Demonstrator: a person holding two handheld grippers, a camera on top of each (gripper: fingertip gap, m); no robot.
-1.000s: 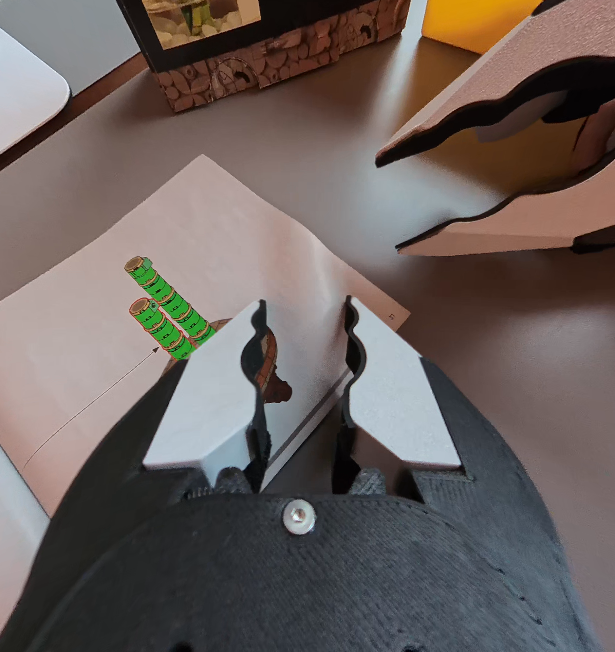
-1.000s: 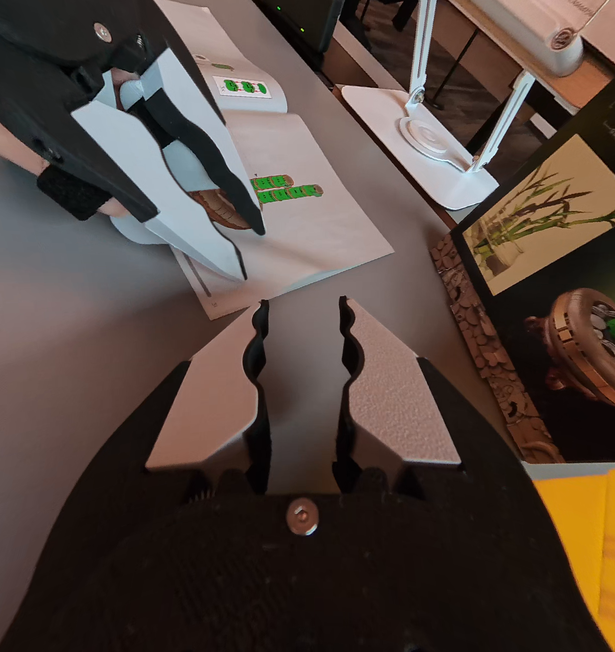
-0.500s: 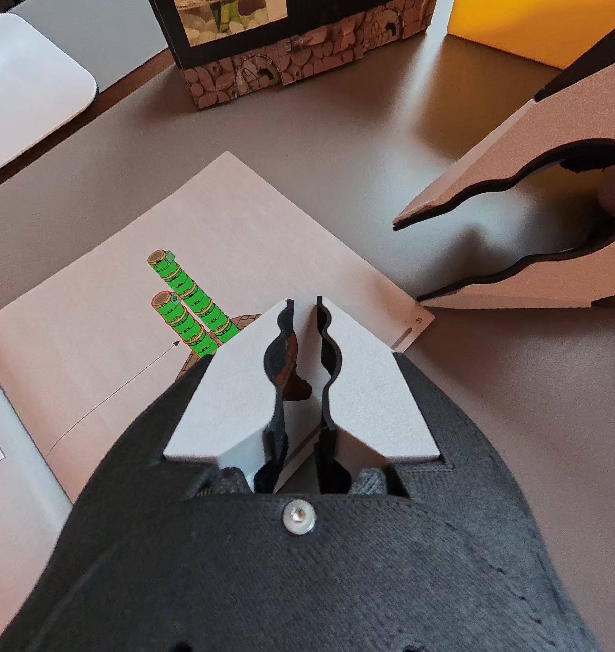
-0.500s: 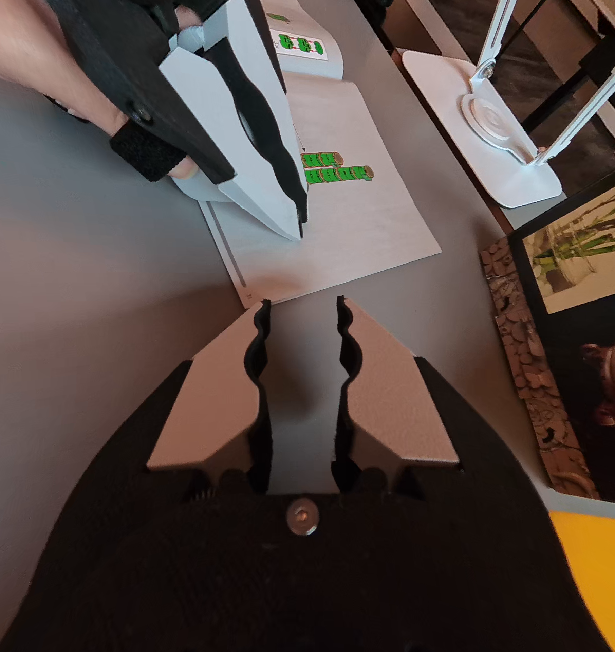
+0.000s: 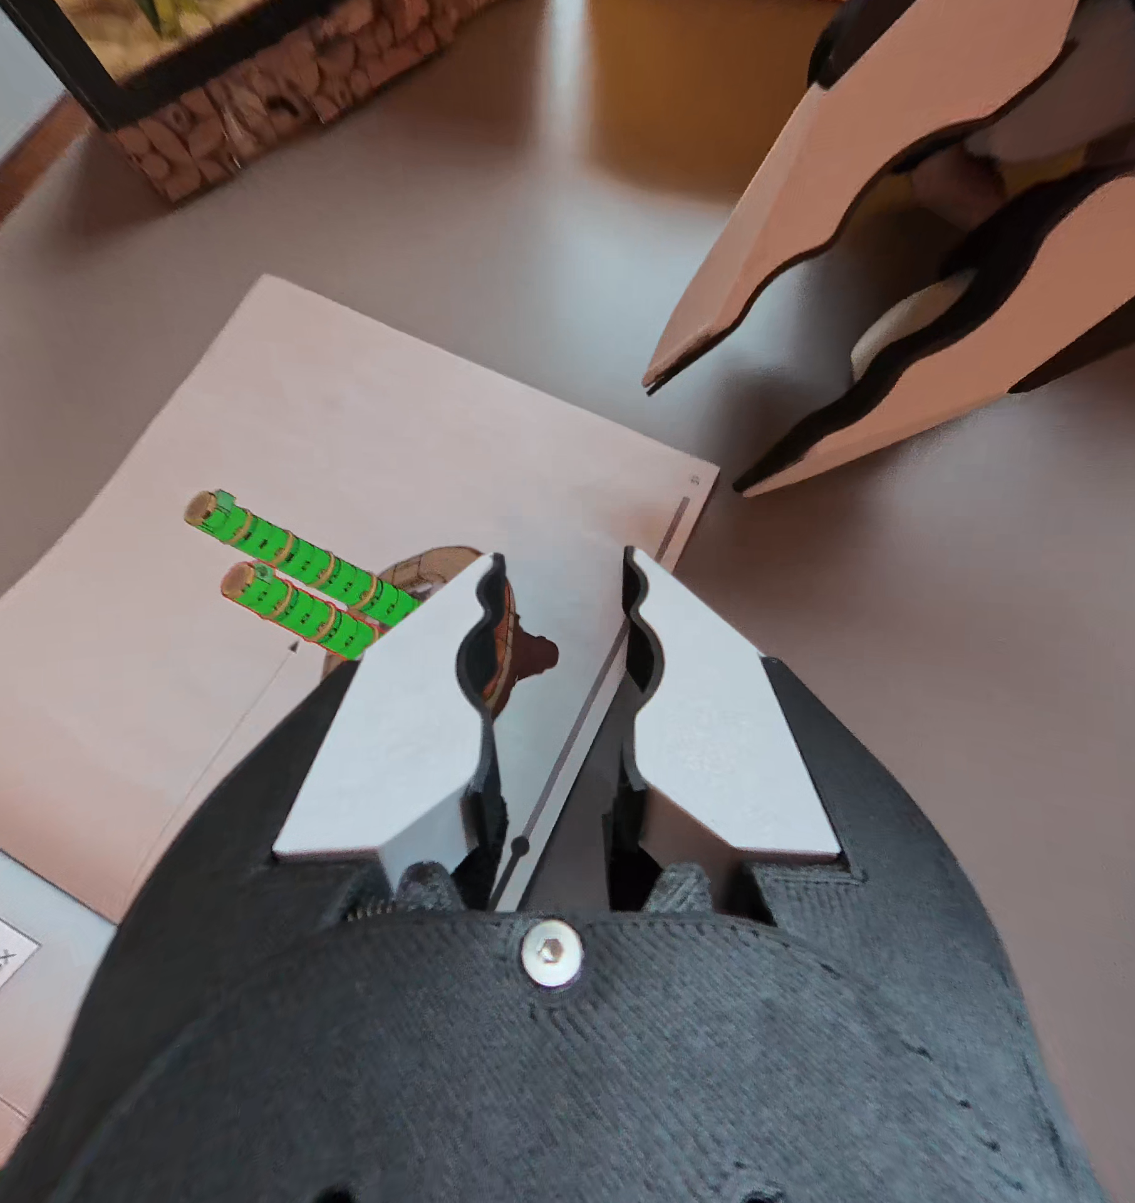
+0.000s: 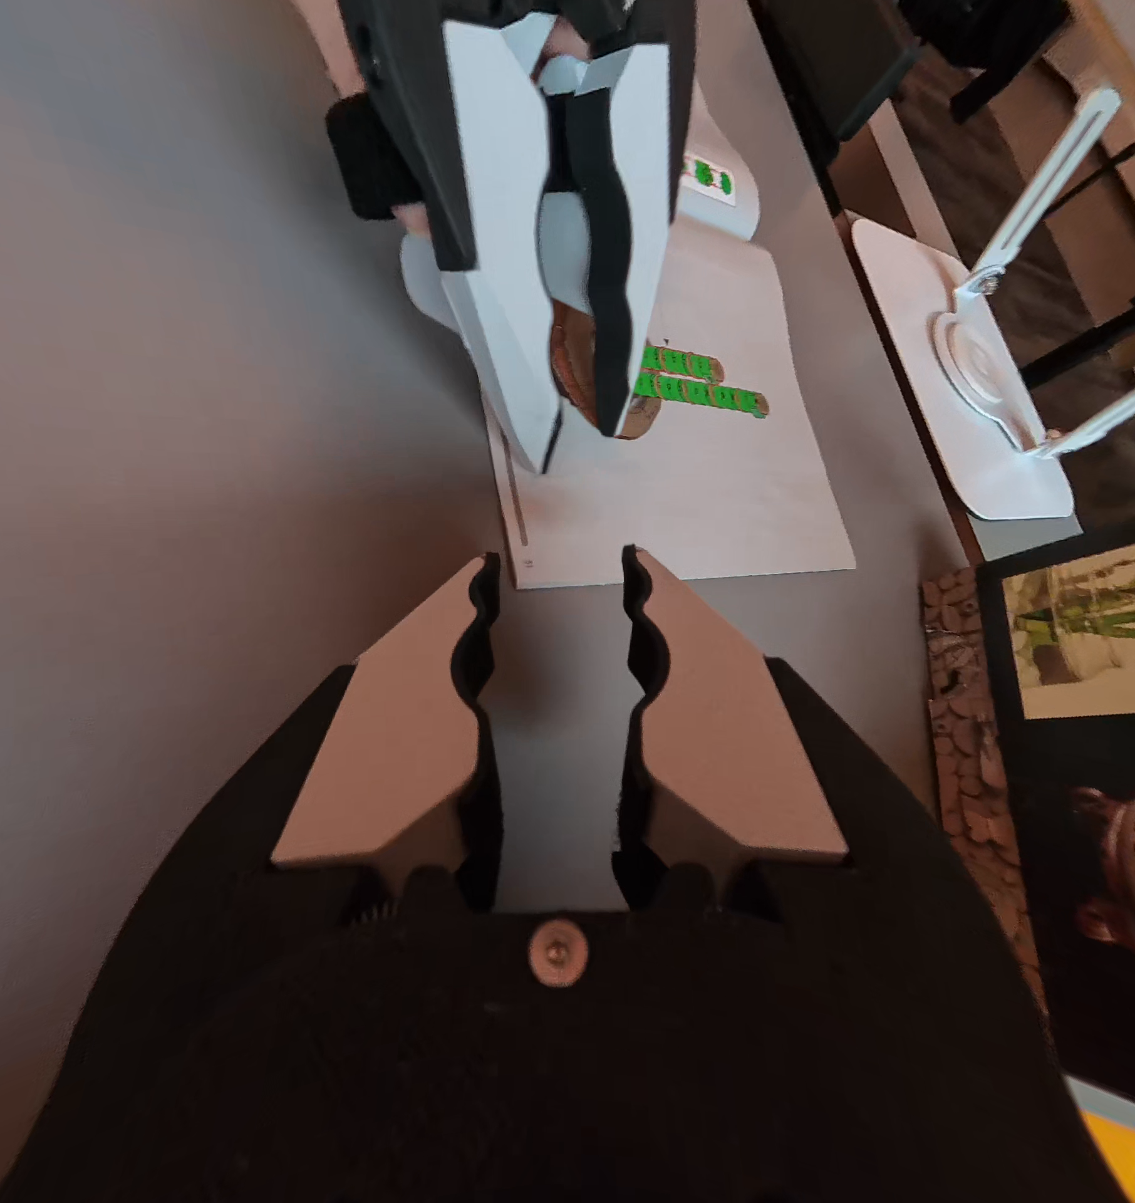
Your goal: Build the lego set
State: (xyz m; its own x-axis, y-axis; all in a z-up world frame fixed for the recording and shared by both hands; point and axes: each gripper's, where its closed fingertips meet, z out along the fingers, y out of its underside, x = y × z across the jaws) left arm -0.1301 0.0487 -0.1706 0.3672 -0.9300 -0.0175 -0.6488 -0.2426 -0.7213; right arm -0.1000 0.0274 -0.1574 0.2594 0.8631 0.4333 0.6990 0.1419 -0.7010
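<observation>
Both grippers are parted and empty, the left gripper point(image 5: 561, 560) hovering over the open instruction booklet point(image 5: 369, 456) and the right gripper point(image 6: 560, 560) just short of its near corner, with the set's box point(image 6: 1072, 748) beyond on the bench point(image 5: 877, 651), so building looks unstarted, no bricks visible.

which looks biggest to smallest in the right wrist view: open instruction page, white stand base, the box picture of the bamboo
1. Instruction page, largest.
2. White stand base.
3. Bamboo picture on the box, though cut off by the frame edge, so its rank against the base is unsure.
</observation>
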